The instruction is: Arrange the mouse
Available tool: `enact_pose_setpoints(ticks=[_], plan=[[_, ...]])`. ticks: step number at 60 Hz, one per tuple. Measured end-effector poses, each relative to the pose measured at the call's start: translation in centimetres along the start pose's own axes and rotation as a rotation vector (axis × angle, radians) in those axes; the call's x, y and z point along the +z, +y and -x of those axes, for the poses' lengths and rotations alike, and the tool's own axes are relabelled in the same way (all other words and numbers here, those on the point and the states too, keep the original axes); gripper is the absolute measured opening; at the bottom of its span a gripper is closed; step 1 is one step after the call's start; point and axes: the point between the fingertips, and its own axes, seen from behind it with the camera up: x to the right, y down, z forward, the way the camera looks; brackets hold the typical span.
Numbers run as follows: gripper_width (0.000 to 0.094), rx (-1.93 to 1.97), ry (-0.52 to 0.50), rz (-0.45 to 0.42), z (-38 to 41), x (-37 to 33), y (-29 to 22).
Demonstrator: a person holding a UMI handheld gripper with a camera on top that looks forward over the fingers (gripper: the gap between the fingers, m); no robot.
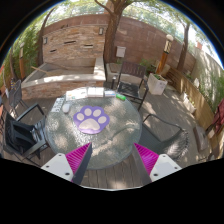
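Your gripper hangs open, empty, above the round glass table; paw-print mouse pad lies beyond the fingers

Looking down on a round glass table with a purple paw-print mat at its centre. Gripper fingers spread open at 6 o'clock, nothing between them. Chairs at 9 o'clock.
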Motion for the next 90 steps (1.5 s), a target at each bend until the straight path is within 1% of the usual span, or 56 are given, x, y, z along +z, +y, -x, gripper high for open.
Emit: enact_pose_setpoints(ticks=[7, 15, 22, 29, 35, 39, 43, 48, 58, 61, 65, 66, 67, 76, 80, 89, 90], plan=[[0.0815, 0.003, 0.02, 0.032, -0.5, 0.3, 0.8], [0.0815, 0.013, 0.051, 0.054, -0.4, 2.6, 1.5], [0.0813, 0.032, 0.071, 0.035, 0.9, 5.1, 3.1], [0.0816, 0.068, 0.054, 0.035, 4.5, 8.2, 5.9], [0.0823, 0.085, 0.002, 0.042, 9.5, 12.0, 7.8], [0.0823, 0.082, -0.038, 0.014, 14.0, 14.9, 7.7], [0.0825, 0.069, -0.075, -0.023, 17.8, 18.4, 6.7], [0.0822, 0.063, -0.12, -0.083, 22.7, 23.1, 3.9], [0.0826, 0.053, -0.207, -0.169, 31.6, 32.3, -4.0], [0.0841, 0.04, -0.216, -0.193, 33.4, 34.8, -6.2], [0.0838, 0.026, -0.227, -0.212, 35.5, 37.8, -8.6], [0.081, 0.023, -0.229, -0.216, 35.9, 38.4, -9.2], [0.0836, 0.02, -0.23, -0.22, 36.3, 39.1, -9.8], [0.0805, -0.003, -0.222, -0.229, 38.7, 44.5, -12.8], [0.0766, -0.006, -0.209, -0.221, 39.1, 46.3, -13.3], [0.055, -0.008, -0.191, -0.179, 39.4, 49.1, -13.0], [0.0543, -0.009, -0.194, -0.185, 39.4, 49.1, -13.1]])
